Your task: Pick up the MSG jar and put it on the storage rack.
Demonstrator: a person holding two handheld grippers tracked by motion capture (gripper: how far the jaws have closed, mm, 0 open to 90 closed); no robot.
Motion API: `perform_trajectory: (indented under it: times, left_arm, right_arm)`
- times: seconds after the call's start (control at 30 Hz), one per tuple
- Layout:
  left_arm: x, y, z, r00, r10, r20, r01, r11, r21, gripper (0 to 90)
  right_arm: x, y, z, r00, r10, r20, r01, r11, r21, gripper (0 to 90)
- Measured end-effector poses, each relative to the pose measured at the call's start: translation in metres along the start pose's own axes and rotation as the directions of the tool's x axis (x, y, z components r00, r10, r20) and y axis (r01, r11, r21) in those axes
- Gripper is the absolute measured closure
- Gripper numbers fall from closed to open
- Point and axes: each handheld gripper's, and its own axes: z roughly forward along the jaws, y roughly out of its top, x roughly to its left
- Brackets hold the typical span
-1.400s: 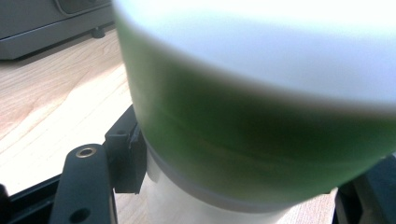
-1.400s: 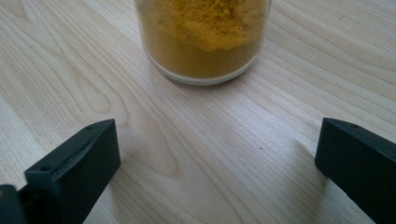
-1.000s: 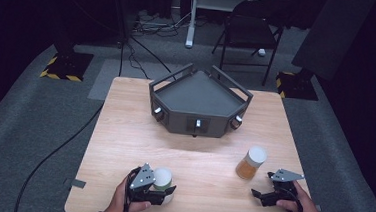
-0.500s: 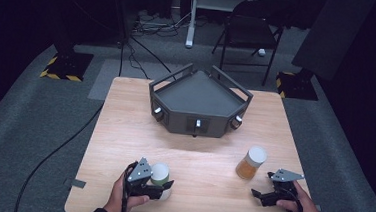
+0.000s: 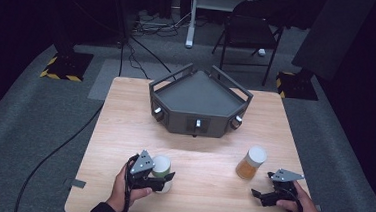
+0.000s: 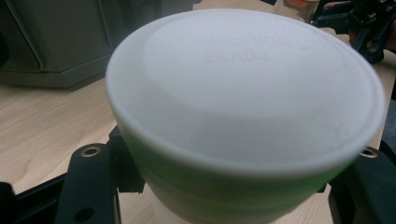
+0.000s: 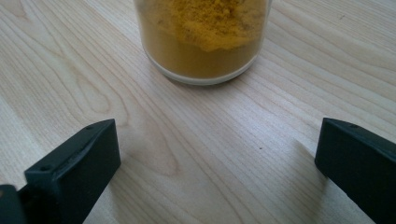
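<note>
Now the left gripper [image 5: 163,181] has its jaws clamped on the green jar [image 5: 162,171], one at each flank just under the white lid [image 6: 243,88], so the jar sits squarely between them, near the table's [image 5: 125,111] front edge. That jar looks like rigid plastic, smooth-sided and probably light, so it could twist or slip if gripped too gently; low on the body, below the lid's overhang, is the sensible place to hold, and the lip gives a stop against sliding down. Over to the right gripper [image 5: 262,195]: jaws spread wide, nothing in them, the spice jar [image 5: 250,163] standing just ahead of the gap, apart from both tips. Clear wall, orange powder inside, likely a bit heavier and slick; take it round the middle. What's hard to read? The green jar's base and contents are hidden behind lid and jaws, the lid's embossed lettering is too blurred, and the spice jar's top is cut off in the right gripper view.
</note>
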Motion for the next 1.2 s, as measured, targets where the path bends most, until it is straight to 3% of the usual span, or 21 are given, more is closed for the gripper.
perform_trajectory:
  times: [0.43,0.63,0.77,1.2]
  left_arm:
    - [0.006,0.021,0.012,0.9999,0.01,0.007,-0.01,0.9992,-0.038,34.8]
    - [0.009,0.029,0.018,0.9999,0.008,-0.013,-0.009,0.9985,-0.054,34.8]
    - [0.012,0.038,0.02,0.9988,0.039,-0.029,-0.04,0.9983,-0.043,34.8]
    - [0.024,0.059,0.027,0.9984,0.027,-0.049,-0.032,0.9949,-0.096,34.7]
  right_arm:
    - [0.0,0.0,0.0,1.0,0.0,0.0,0.0,1.0,0.0,0.0]
    - [0.0,0.0,0.0,1.0,0.0,0.0,0.0,1.0,0.0,0.0]
    - [0.0,0.0,0.0,1.0,0.0,0.0,0.0,1.0,0.0,0.0]
    - [0.001,0.0,0.0,1.0,0.002,0.002,-0.002,1.0,0.0,0.0]
